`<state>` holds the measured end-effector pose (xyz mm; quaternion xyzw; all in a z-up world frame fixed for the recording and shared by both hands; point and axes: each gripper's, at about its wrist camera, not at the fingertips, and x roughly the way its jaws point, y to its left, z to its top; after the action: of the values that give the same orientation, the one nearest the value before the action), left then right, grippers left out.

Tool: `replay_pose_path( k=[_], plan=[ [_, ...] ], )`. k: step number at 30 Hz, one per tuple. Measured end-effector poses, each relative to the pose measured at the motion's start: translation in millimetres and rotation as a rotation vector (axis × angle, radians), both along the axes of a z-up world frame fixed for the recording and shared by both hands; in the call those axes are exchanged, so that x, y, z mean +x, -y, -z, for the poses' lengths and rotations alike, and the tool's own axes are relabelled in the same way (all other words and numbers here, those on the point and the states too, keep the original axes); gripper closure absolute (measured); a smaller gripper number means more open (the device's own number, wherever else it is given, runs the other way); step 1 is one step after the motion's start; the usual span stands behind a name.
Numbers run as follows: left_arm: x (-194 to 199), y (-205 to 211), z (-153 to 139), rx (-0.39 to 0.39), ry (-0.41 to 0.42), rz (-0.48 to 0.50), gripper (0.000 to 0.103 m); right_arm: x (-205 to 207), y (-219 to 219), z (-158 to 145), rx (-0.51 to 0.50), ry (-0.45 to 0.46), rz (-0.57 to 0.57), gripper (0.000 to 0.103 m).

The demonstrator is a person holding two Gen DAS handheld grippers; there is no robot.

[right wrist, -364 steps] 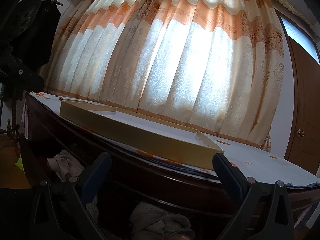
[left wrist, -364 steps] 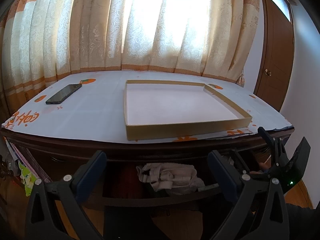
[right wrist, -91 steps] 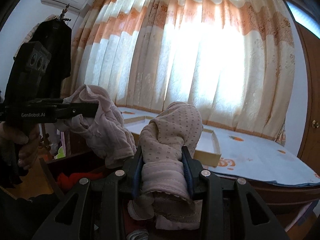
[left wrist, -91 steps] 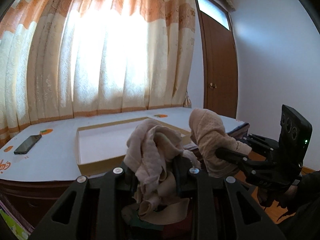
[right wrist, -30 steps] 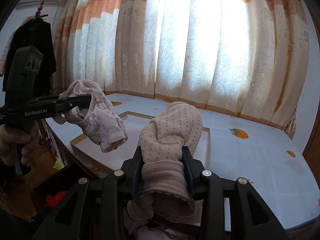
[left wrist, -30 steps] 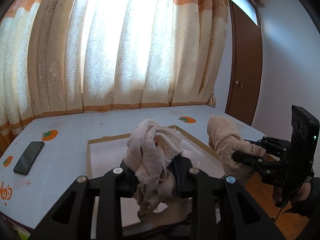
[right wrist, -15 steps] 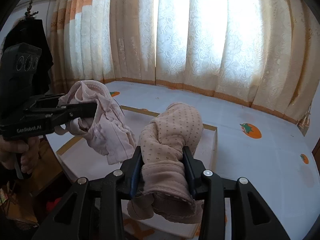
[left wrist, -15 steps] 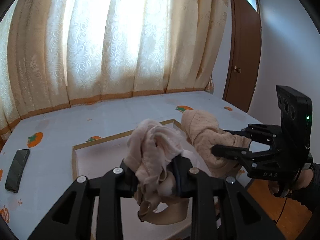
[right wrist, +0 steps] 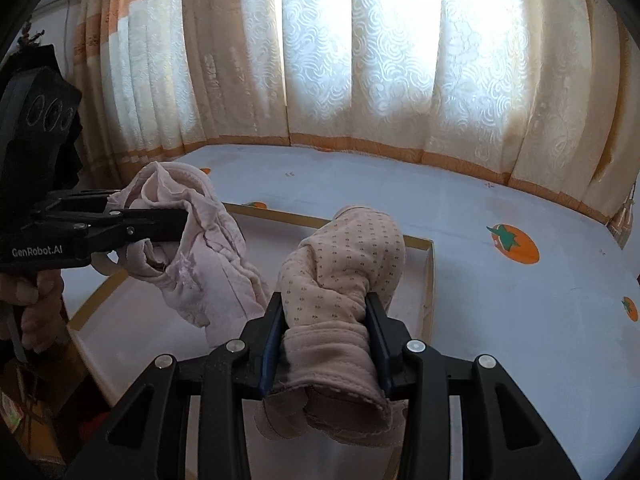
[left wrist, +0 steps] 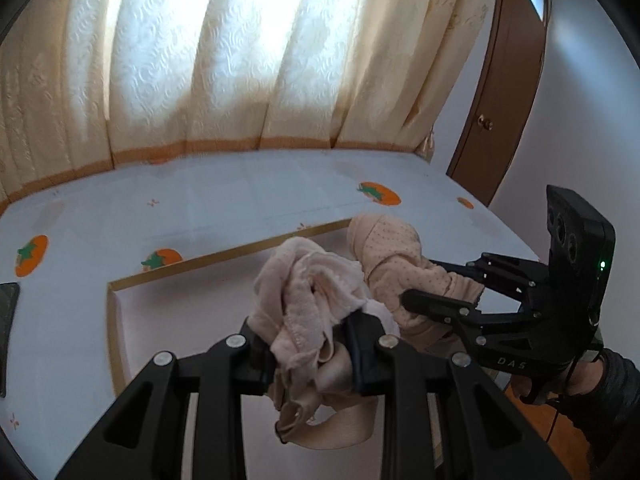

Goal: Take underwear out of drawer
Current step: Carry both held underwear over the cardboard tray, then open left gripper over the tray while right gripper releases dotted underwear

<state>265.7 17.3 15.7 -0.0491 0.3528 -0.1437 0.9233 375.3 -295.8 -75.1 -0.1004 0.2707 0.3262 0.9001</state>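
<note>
Left tongs (left wrist: 312, 330) are clenched on a bunched pale pink underwear (left wrist: 308, 280) – the wad is held above the shallow gold-rimmed tray (left wrist: 224, 256), loose ends hanging toward 6 o'clock. In the right wrist view the same pink piece (right wrist: 196, 240) is seen at 9 o'clock, pinched in the left tongs (right wrist: 176, 220). A dark phone (left wrist: 6, 300) is cut off at the left wrist view's 9 o'clock edge, on the table (left wrist: 200, 200) with its white persimmon-print cloth. Right tongs (right wrist: 324, 332) are clenched on a dotted beige underwear (right wrist: 352, 256), also held over the tray (right wrist: 430, 280) – in the left wrist view it sits at 3 o'clock of the pink wad, touching or just beside it. Backlit curtains (right wrist: 360, 60) hang behind the table; a brown door (left wrist: 504, 92) is seen at 2 o'clock.
</note>
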Motion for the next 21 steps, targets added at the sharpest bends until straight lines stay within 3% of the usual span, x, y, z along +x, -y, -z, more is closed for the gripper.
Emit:
replay_pose_path(
  k=[5,15,21],
  plan=[
    [25.6,-0.9,7.3,-0.012,-0.080,0.038,0.077,11.8,-2.9,1.4,-0.004,-0.007,0.004,0.062],
    [61.4,-4.6,19.2,-0.047,-0.154,0.046,0.075,36.6,-4.2,6.4,0.003,-0.076,0.021,0.060],
    [74.2,-8.5,25.7,-0.073,-0.165,-0.010,0.059,40.6,-4.7,8.9,-0.003,-0.092,0.035,0.059]
  ],
)
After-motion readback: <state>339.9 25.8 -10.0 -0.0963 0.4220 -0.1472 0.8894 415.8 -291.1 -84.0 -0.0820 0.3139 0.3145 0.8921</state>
